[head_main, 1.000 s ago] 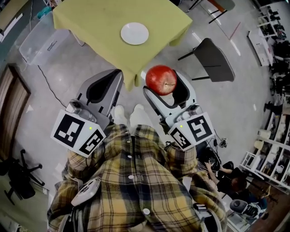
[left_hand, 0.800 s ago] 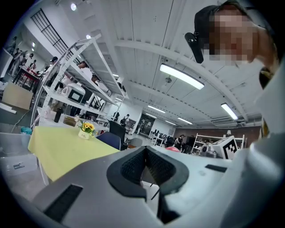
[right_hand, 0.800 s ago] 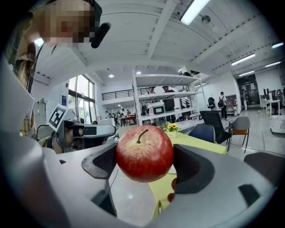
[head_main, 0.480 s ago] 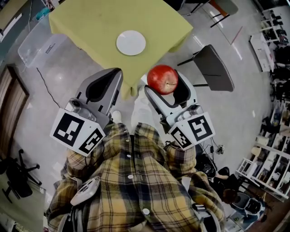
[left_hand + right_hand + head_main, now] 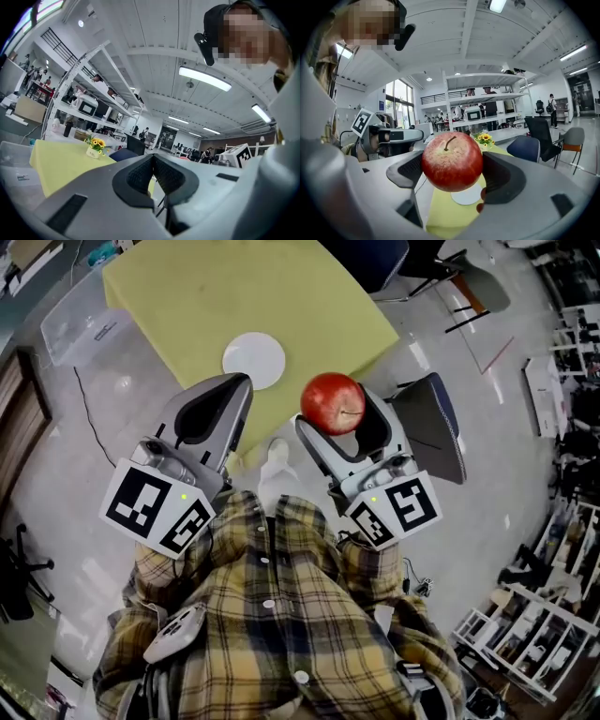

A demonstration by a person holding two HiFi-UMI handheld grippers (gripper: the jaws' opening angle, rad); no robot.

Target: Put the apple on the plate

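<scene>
A red apple sits clamped between the jaws of my right gripper, stem up, held at about chest height. The white plate lies empty near the front edge of a yellow-green table, ahead and slightly left of the apple. My left gripper is shut with nothing in it, its pads pressed together, and it hovers just short of the table's near corner beside the plate.
A dark chair stands right of the table and another at its far side. A clear plastic bin sits on the floor at the table's left. A small pot of yellow flowers rests on the table.
The table and plate have drawn closer and shifted left and down in the head view as the person stepped forward. Both grippers keep their pose, the apple still held.
</scene>
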